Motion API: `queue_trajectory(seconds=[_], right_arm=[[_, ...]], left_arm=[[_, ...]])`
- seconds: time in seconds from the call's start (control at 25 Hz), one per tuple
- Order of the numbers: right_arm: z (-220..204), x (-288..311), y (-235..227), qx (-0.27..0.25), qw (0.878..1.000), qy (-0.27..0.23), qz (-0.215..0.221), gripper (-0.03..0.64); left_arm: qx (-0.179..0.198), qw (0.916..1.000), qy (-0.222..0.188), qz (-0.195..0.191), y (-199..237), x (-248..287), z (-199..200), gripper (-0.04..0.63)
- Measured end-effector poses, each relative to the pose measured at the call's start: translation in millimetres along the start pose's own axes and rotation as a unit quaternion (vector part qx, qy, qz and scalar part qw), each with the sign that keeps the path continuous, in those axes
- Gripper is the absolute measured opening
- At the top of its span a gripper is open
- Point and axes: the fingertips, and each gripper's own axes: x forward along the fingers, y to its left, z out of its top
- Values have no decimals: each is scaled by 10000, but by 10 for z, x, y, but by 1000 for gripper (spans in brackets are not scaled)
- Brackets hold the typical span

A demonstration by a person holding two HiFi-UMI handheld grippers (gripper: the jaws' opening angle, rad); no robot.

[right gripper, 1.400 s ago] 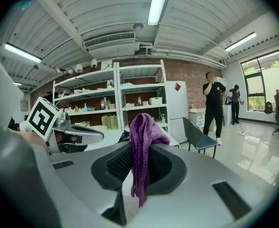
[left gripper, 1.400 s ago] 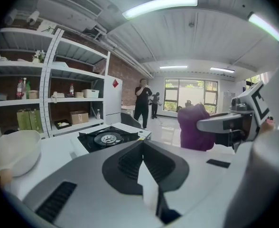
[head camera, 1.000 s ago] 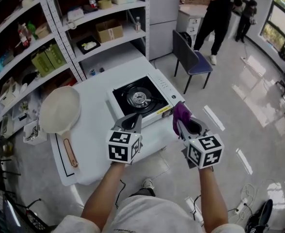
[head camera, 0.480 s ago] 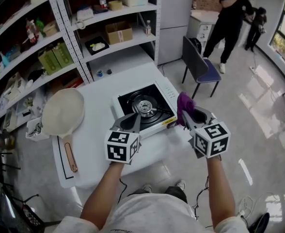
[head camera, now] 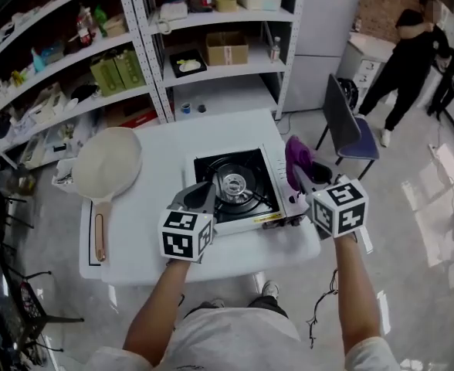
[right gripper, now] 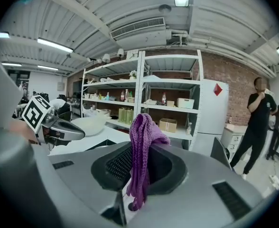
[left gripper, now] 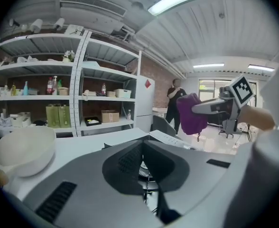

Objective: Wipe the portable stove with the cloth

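Observation:
A white portable stove (head camera: 273,178) with a black top and round burner (head camera: 234,182) sits on the white table (head camera: 157,222). My right gripper (head camera: 302,173) is shut on a purple knitted cloth (head camera: 297,154) (right gripper: 143,152), held above the stove's right edge. The cloth hangs bunched between the jaws in the right gripper view. My left gripper (head camera: 203,197) hovers over the stove's left front corner, jaws closed together with nothing between them. The left gripper view shows the burner (left gripper: 145,170) past its jaws and the cloth (left gripper: 192,113) off to the right.
A cream frying pan (head camera: 106,164) with a long handle lies on the table's left side. Metal shelving (head camera: 211,22) full of boxes and bottles stands behind. A blue chair (head camera: 346,132) sits to the right. A person in black (head camera: 408,60) stands at the far right.
The head view has shifted, bringing the table and stove more centred. Both grippers have moved forward over the stove; the right one still carries the cloth.

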Motion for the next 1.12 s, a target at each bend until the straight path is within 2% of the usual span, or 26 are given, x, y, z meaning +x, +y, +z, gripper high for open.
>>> queue_trajectory(seconds=[0.32, 0.52, 0.72, 0.92, 1.04, 1.12], right_arm=[[-42, 599, -378, -471, 9947, 188, 894, 66], [-98, 1004, -498, -921, 9853, 398, 1380, 66], [-145, 1376, -548, -1657, 9685, 621, 1753, 64], [-297, 1687, -489, -2489, 9438, 853, 2001, 64], [-482, 1772, -424, -2733, 9303, 1126, 2172, 66], [-573, 1781, -367, -2688, 9267, 1257, 2305, 65]], left_arm=[[-302, 9961, 63, 829, 26, 184, -47, 2], [-388, 9917, 112, 1217, 10, 255, -74, 2], [-483, 9864, 112, 1570, -19, 247, -89, 3], [-611, 9796, 181, 1903, -1, 162, -165, 3], [-618, 9771, 221, 2022, -21, 103, -189, 2], [-645, 9756, 226, 2086, -19, 54, -202, 3]])
